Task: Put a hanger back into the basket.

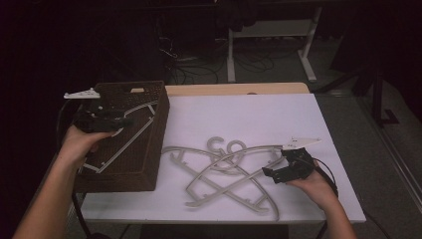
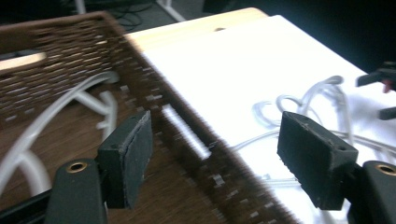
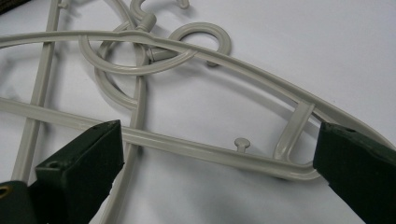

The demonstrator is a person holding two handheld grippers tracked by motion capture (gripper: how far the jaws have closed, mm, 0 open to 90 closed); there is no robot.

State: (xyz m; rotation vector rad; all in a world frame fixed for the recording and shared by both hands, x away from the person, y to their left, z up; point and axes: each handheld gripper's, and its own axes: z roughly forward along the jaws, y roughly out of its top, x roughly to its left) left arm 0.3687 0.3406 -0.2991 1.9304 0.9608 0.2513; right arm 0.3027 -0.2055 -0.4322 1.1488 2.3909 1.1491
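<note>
Hangers (image 1: 226,172) lie crossed on the white table (image 1: 323,134), one already inside the wicker basket (image 1: 149,164). Above that basket, the left gripper (image 1: 117,125) hangs with jaws apart and empty, likely having let go. Right gripper (image 3: 219,163), jaws wide, straddles a hanger's end, ready to pinch it.

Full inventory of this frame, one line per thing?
basket: 1, dark brown wicker, left side of the table
hanger in basket: 1, pale grey, lying inside the basket
hangers on table: looks like 3, pale grey, crossed in a heap at the middle of the white top
table: 1, white top, wood strip along the far edge
desk frame: white legs, on the floor behind
left gripper: black, open, over the basket
right gripper: black, open, at the heap's right end
</note>
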